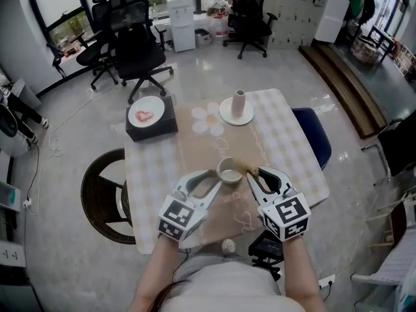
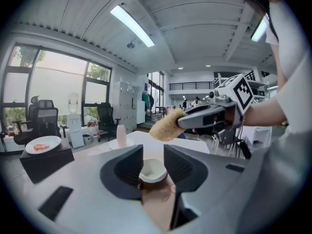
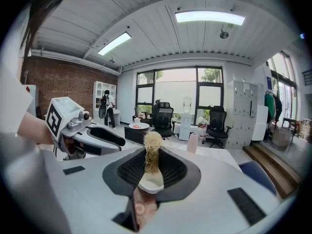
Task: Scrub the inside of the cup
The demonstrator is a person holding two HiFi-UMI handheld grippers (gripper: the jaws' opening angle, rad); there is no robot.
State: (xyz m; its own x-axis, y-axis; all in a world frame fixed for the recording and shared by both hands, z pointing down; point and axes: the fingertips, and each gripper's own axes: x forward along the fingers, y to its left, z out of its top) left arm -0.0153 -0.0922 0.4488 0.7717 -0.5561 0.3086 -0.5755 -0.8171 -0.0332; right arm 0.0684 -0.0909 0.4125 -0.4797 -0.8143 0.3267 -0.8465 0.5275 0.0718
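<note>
The left gripper [image 1: 213, 178] pinched the cup [image 1: 229, 171] toward the table's [image 1: 286, 142] 6 o'clock edge; the right gripper [image 1: 254, 173] clamped a scrubber [image 1: 243, 168] at its 3 o'clock rim, not yet inside, so next, I reckoned, it wanted dipping in and twisting

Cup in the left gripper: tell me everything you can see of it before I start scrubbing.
The small off-white round cup is upright, mouth up, clamped at its sides between the dark ribbed jaws of the left gripper. It looks ceramic, smooth and pale inside, apparently empty; no handle shows. It is above the beige runner on the checked table, near the person. The tan fibrous scrubber, held in the right gripper, hovers by its rim, not inside.
</note>
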